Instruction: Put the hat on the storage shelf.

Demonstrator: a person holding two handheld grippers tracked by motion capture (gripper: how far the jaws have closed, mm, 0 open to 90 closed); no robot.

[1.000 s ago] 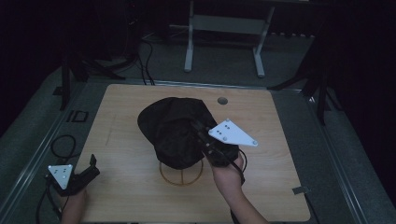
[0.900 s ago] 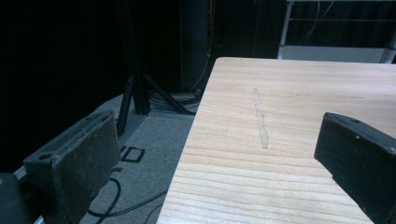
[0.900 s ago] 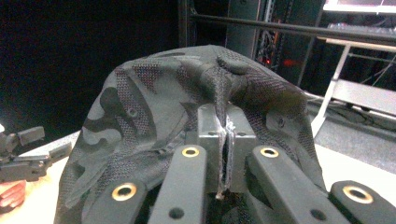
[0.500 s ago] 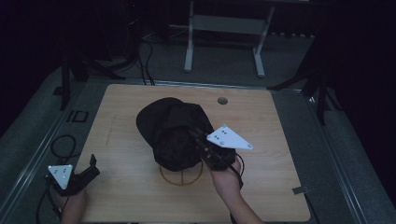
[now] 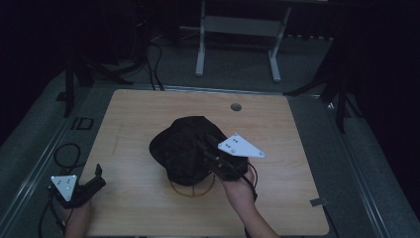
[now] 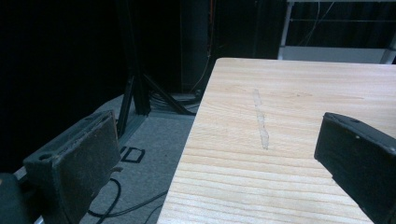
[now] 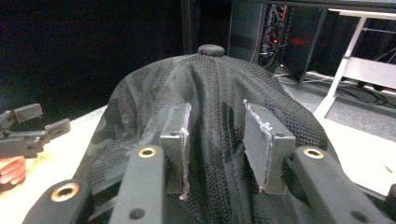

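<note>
Could slip: cap (image 5: pixel 185 148) on wire stand (image 5: pixel 193 187), directly under right hand-held gripper (image 7: pixel 217 140), jaws just been opening, apart around a fabric ridge, pads off it. Snagged mesh might drag cap askew. Left hand-held gripper (image 5: pixel 91 183) apart, empty, low at surface (image 5: pixel 277 148) edge.
</note>
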